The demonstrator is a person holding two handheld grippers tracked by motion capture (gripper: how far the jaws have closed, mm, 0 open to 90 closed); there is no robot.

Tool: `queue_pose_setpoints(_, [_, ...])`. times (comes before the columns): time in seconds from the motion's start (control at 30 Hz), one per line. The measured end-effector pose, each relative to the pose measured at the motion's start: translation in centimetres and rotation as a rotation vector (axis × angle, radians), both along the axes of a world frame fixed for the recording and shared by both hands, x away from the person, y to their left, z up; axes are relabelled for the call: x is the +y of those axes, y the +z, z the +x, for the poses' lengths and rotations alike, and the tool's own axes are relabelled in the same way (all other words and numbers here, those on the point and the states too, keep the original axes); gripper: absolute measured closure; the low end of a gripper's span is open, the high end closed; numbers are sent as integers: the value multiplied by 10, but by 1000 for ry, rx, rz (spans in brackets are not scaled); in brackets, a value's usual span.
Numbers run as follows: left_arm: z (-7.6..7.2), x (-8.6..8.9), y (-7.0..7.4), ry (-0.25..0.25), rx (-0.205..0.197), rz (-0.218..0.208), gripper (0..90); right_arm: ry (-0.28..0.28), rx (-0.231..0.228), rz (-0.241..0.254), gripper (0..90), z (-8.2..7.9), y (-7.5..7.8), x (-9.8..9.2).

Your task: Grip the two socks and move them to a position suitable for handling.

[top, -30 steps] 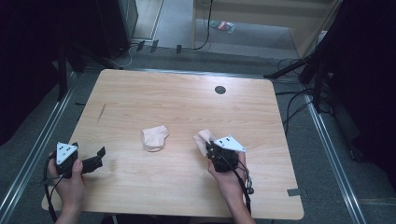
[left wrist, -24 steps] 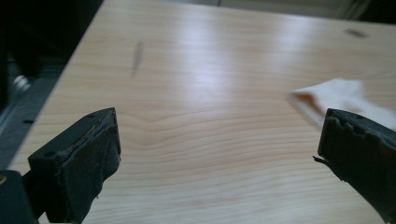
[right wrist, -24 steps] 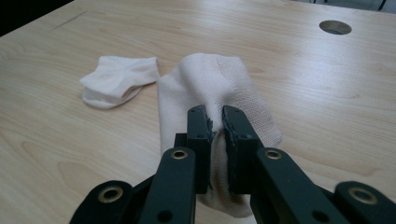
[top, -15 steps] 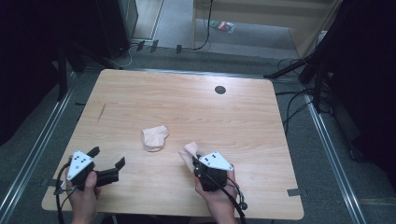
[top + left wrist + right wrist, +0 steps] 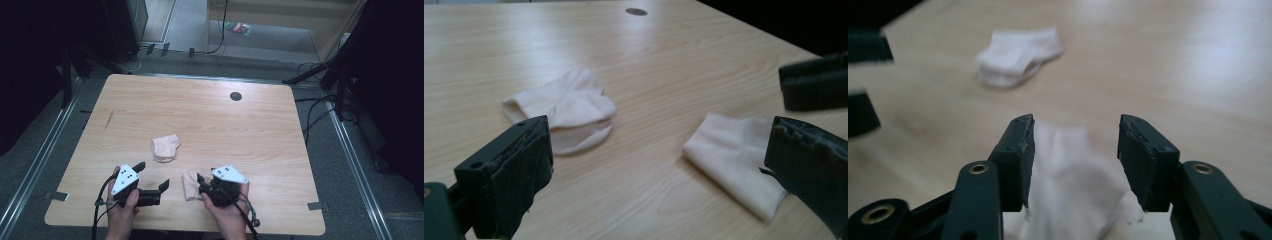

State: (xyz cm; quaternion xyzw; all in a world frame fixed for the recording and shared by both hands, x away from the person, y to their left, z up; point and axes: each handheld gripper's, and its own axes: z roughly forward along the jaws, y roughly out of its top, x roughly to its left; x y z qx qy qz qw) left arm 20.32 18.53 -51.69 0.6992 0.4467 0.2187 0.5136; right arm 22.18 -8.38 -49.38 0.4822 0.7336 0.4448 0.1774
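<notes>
The near sock (image 5: 190,184) lies flat on the wooden table (image 5: 210,115) close to the person's edge, its white cloth between the jaws of the right gripper (image 5: 201,184); in the right gripper view the sock (image 5: 1073,185) sits in the gap while the pads stand apart and do not press on it — those jaws have just been opening. The second sock (image 5: 165,148), folded on itself, rests well apart toward the table's middle. The left gripper (image 5: 152,176) hangs just left of the near sock, its jaws spread wide with nothing between them; in the left gripper view both socks lie on the boards ahead, the folded one (image 5: 569,107) to the left and the flat one (image 5: 736,160) by the right-hand jaw. The table is pale grained wood with a round dark cable hole (image 5: 235,96) near its far edge and a short dark mark (image 5: 108,120) at the left. Around it runs grey floor with metal rails (image 5: 37,165) at both sides, black cables (image 5: 315,107) at the right and dark equipment beyond. Compared with a second ago, the right hand has carried the sock leftward and nearer the person's edge, and the left gripper has swung in from the table's left side toward it; the folded sock has not shifted.
</notes>
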Motion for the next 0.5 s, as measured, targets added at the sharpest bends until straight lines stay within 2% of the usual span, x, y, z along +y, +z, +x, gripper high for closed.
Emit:
queue_pose_setpoints(0.03, [0, 0, 0, 0, 0, 0, 0, -8, 0, 13, 516, 6, 8, -6])
queue_pose_setpoints(0.07, [4, -2, 2, 5, 2, 1, 0, -8, 0, 13, 516, 6, 8, -6])
queue_pose_setpoints(0.1, [8, -5, 4, 9, -4, -9, 0, -12, 7, 21, 513, 12, 15, -11])
queue_pose_setpoints(0.13, [11, -8, 5, 12, -3, -16, 0, -11, 18, 8, 516, 18, 21, -14])
queue_pose_setpoints(0.17, [13, -11, 6, 14, 4, -25, 15, 0, 13, -50, 545, 28, 27, -16])
queue_pose_setpoints(0.2, [13, -16, 5, 1, 17, -67, 34, 1, 17, -59, 552, 31, 27, -17])
queue_pose_setpoints(0.27, [9, -21, -1, -35, 17, -61, 37, 28, 34, -21, 551, 32, 23, -22])
queue_pose_setpoints(0.33, [8, -22, -4, -43, 26, -55, 50, 43, 11, -9, 555, 26, 14, -27])
queue_pose_setpoints(0.37, [6, -23, -9, -56, 50, -45, 50, 43, 11, -9, 555, 26, 14, -27])
queue_pose_setpoints(0.4, [5, -24, -12, -63, 61, -29, 90, 35, 32, 44, 579, 22, -2, -36])
queue_pose_setpoints(0.43, [3, -24, -15, -70, 70, -14, 90, 35, 32, 44, 579, 22, -2, -36])
queue_pose_setpoints(0.47, [2, -24, -17, -70, 85, -9, 143, 61, 110, 41, 590, 24, -13, -39])
queue_pose_setpoints(0.5, [2, -24, -17, -70, 85, -9, 143, 61, 110, 41, 590, 24, -13, -39])
